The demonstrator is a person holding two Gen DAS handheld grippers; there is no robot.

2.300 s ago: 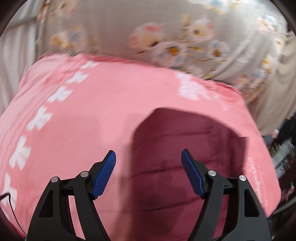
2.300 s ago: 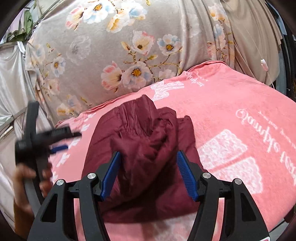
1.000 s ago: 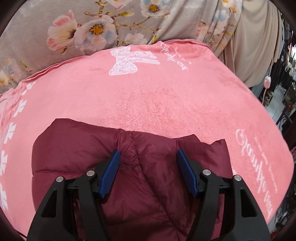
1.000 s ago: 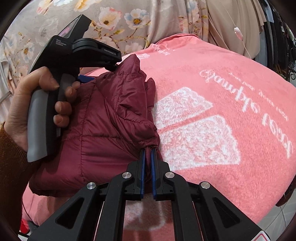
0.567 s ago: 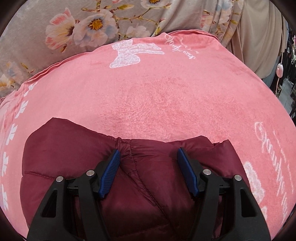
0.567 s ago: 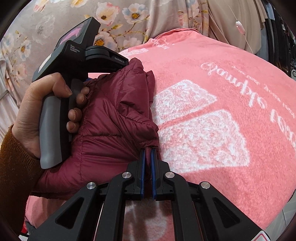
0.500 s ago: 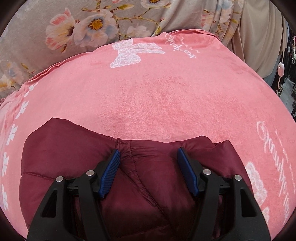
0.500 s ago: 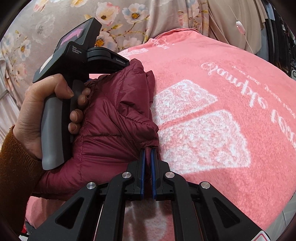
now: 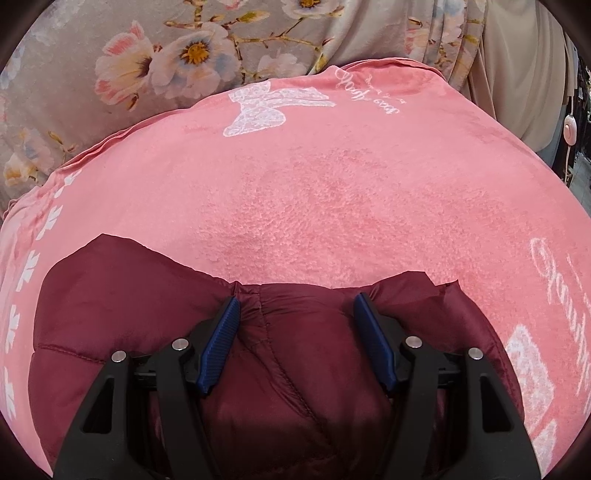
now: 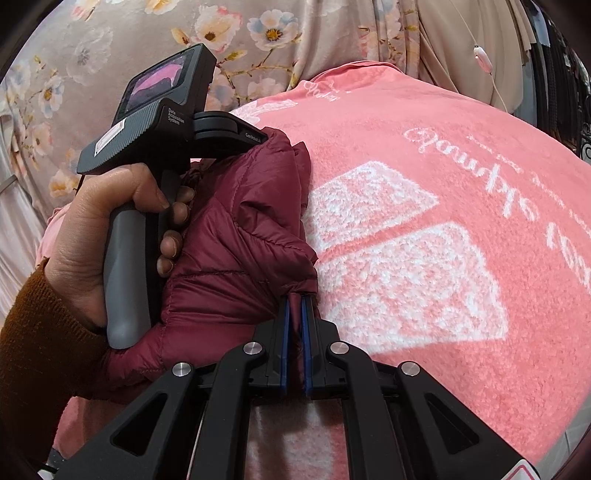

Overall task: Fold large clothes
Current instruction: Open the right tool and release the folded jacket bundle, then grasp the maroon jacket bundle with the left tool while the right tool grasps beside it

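Note:
A dark red puffer jacket lies bunched on a pink blanket. My left gripper is open, its blue pads resting on the jacket's far edge with padded fabric between them. In the right wrist view the jacket rises in a fold beside the hand-held left gripper body. My right gripper is shut on a thin edge of the jacket at its near right corner, low over the blanket.
A grey floral curtain hangs behind the blanket's far edge, and also shows in the right wrist view. A beige curtain and a pink cord switch hang at the right. The blanket drops off at the right side.
My left gripper has lowered and settled onto the jacket's far edge. My right gripper closed on the jacket's corner about a second ago and still holds it; little movement in the last half second.

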